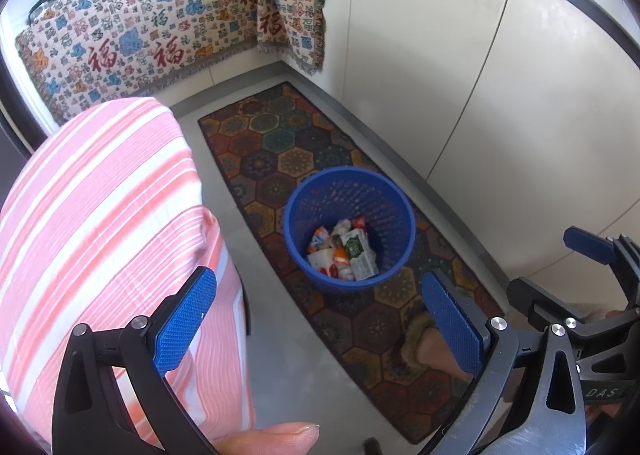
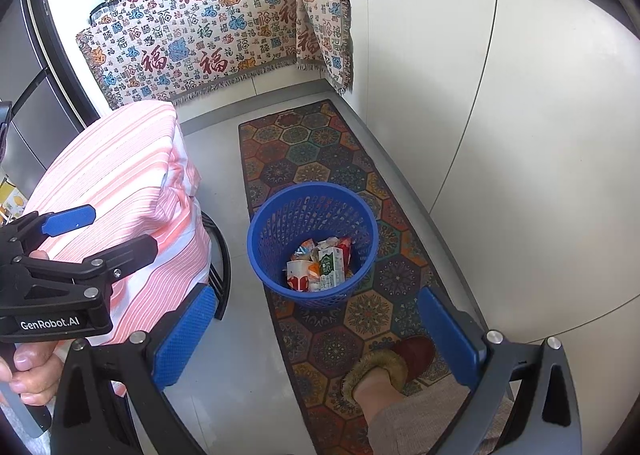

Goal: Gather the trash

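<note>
A blue mesh waste basket stands on a patterned rug and also shows in the right wrist view. It holds trash: a green and white carton, a white and red cup and crumpled wrappers. My left gripper is open and empty, held above the floor in front of the basket. My right gripper is open and empty, also above and in front of the basket. The right gripper shows at the right edge of the left wrist view. The left gripper shows at the left edge of the right wrist view.
A table with a pink striped cloth stands left of the basket. The hexagon rug runs along white cabinets. A patterned cloth hangs over the far counter. The person's slippered foot is on the rug.
</note>
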